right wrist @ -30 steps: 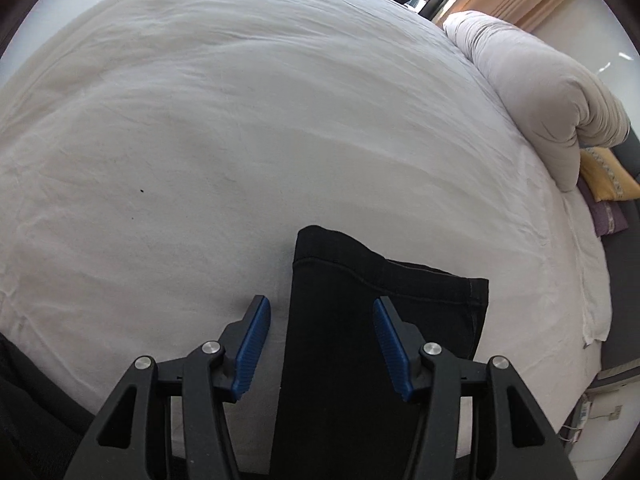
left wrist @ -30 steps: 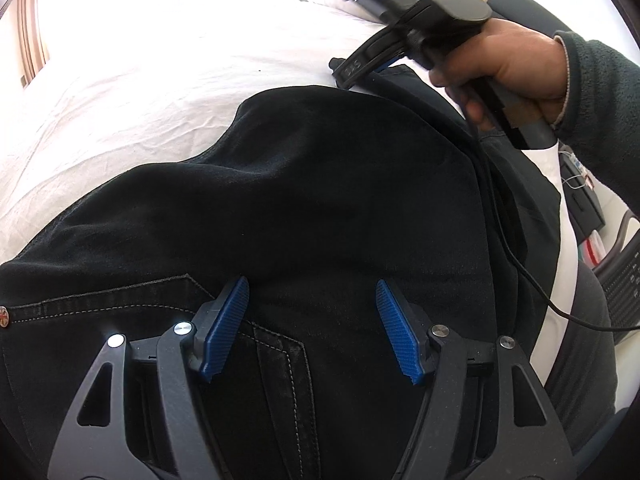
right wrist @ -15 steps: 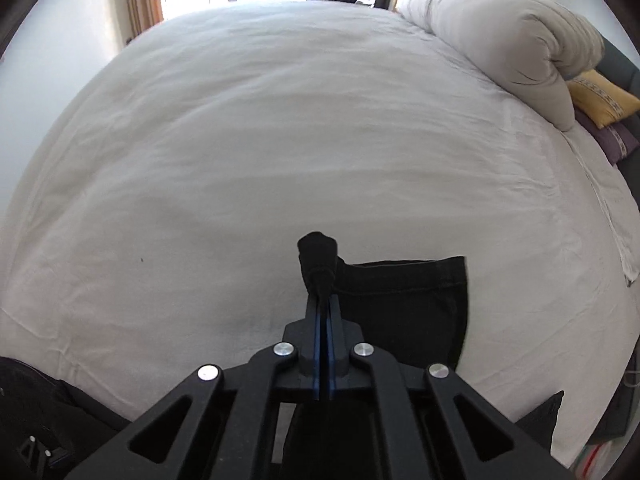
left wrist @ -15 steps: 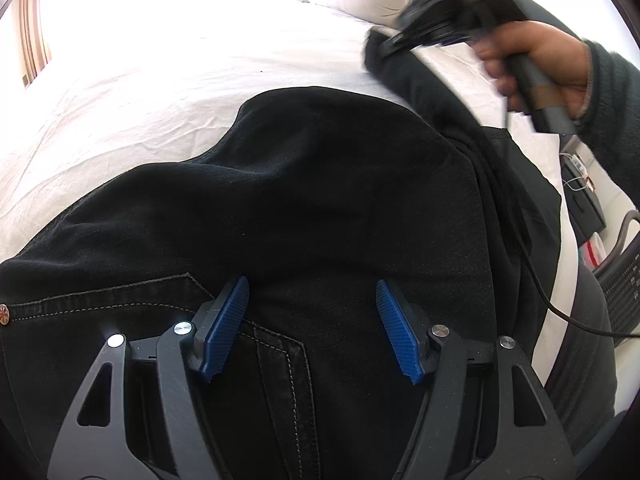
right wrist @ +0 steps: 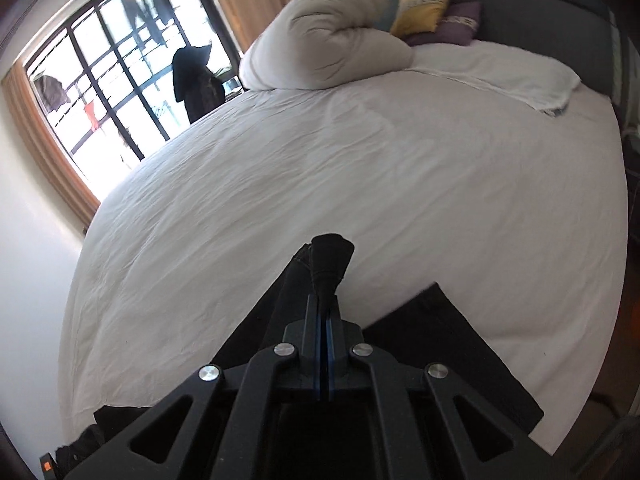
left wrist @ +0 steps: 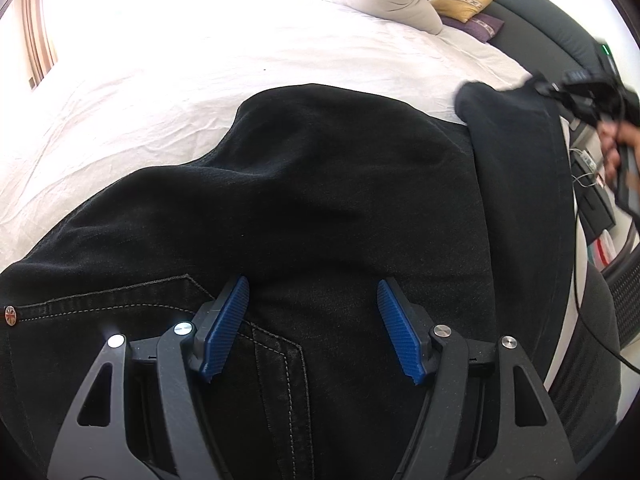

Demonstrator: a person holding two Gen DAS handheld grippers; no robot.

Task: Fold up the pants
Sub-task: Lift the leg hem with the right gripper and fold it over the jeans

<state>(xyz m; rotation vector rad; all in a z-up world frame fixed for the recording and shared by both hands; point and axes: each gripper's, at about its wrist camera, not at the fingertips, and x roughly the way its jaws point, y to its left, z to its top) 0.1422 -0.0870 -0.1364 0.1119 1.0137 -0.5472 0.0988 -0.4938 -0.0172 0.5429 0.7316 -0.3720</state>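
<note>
Over bed (right wrist: 400, 184) | left claw (left wrist: 312, 328) spread above pants (left wrist: 320, 184) | right claw (right wrist: 324, 320) pinching raised pant hem (right wrist: 330, 252)

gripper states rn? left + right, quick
Left gripper: open, over the black pants, gripping nothing.
Right gripper: closed on the pants' leg end.

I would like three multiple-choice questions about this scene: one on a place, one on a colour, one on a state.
1. Where do the pants lie?
A. on the white bed sheet
B. on a wooden floor
C. on a chair

2. What colour is the cushion beside the purple cushion?
A. green
B. yellow
C. red

3. How is the right gripper?
A. wide open
B. shut on nothing
C. shut on the pant leg end

Answers: 1 A, the sheet shows around the black fabric; 2 B, it is plainly yellow; 3 C, black fabric sticks out between its closed fingers. The left gripper is open.
</note>
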